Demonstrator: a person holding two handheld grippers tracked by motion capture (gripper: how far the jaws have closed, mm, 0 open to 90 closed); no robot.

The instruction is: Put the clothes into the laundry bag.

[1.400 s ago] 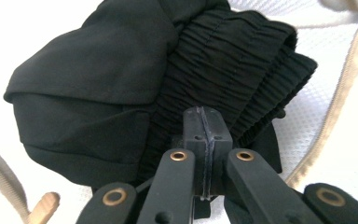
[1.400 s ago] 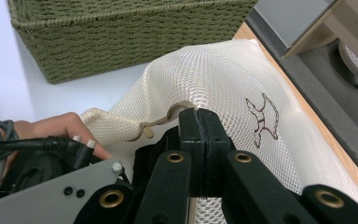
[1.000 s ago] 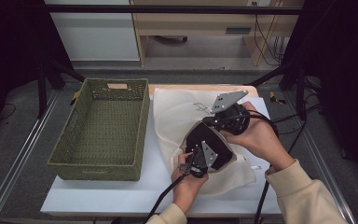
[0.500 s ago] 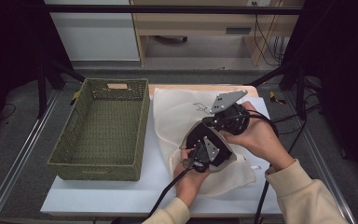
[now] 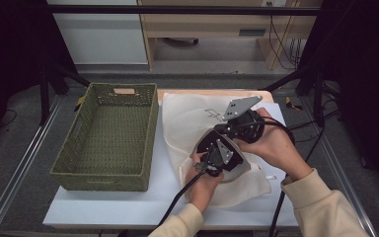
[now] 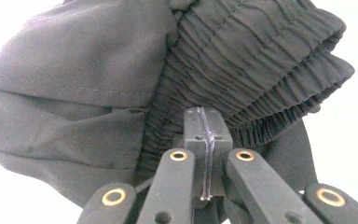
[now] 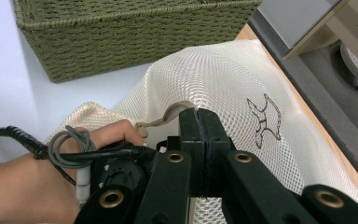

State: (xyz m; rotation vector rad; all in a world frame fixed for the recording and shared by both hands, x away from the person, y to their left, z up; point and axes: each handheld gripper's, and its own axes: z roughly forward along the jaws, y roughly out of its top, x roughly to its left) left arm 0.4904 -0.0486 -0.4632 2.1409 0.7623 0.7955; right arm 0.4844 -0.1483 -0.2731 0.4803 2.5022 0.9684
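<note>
Left gripper (image 6: 204,140) clenched on the elastic waistband of a dark garment (image 6: 98,88), which bunches just ahead of its jaws, inside the mesh laundry bag (image 5: 187,118). Right gripper (image 7: 200,140) clamped on the bag's edge beside the zipper pull (image 7: 142,129), apparently to hold the mouth up so the garment goes in. Wicker basket (image 5: 111,133) stands beyond the 2 grippers, apart from both.

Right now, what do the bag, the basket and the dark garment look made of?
Bag: cream mesh, likely synthetic; open weave shows.
Basket: olive woven cord or wicker, matte; plaited texture.
Dark garment: thin charcoal woven fabric, matte; stitched seams, gathered elastic band.
</note>
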